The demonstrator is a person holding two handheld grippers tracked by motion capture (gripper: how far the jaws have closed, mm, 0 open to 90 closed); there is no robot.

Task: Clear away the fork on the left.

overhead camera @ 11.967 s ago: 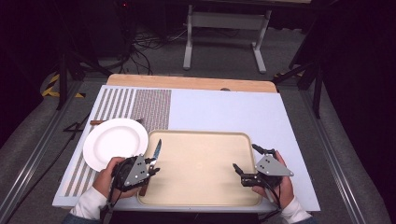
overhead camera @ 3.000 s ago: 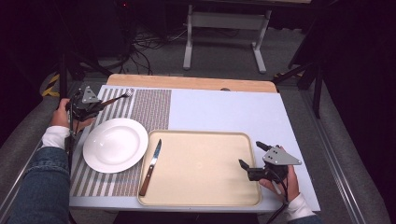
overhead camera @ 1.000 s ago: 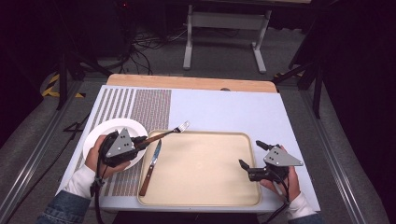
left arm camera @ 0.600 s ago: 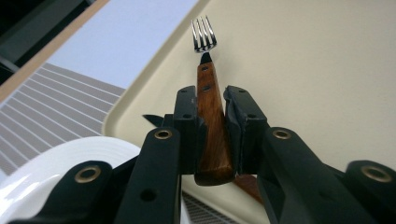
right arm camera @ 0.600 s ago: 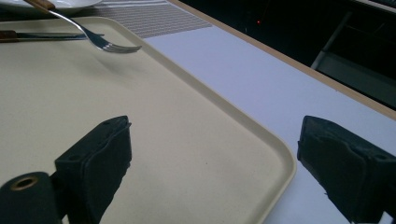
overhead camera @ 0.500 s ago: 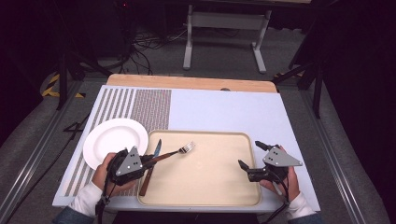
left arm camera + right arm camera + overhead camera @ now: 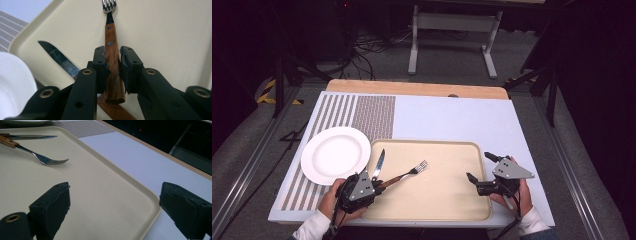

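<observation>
A dark room surrounds a pale blue table with a striped mat along its left side, and a beige tray lies near the person's edge. At the tray's left rim, the left gripper has its jaws pinched narrow on the wooden handle of a fork; the pads press on both sides of the handle, and the tines point out over the tray's bed. In the high view the fork slants up and to the right from the gripper, and its head hangs low over the tray, close to the surface; whether the tines touch it I cannot tell.

Just beside the handle lies a knife, its blade along the tray's left edge and its own wooden handle passing under the gripper. Beyond the tray's left rim sits a white plate.

Compared with a second ago, the fork has travelled from above the tray's far left corner down toward its near left part, next to the knife. That suggests the fork is about to be set down beside the knife, with only the lowering and release left.

The right gripper rests at the tray's right side, jaws wide apart and empty.
</observation>
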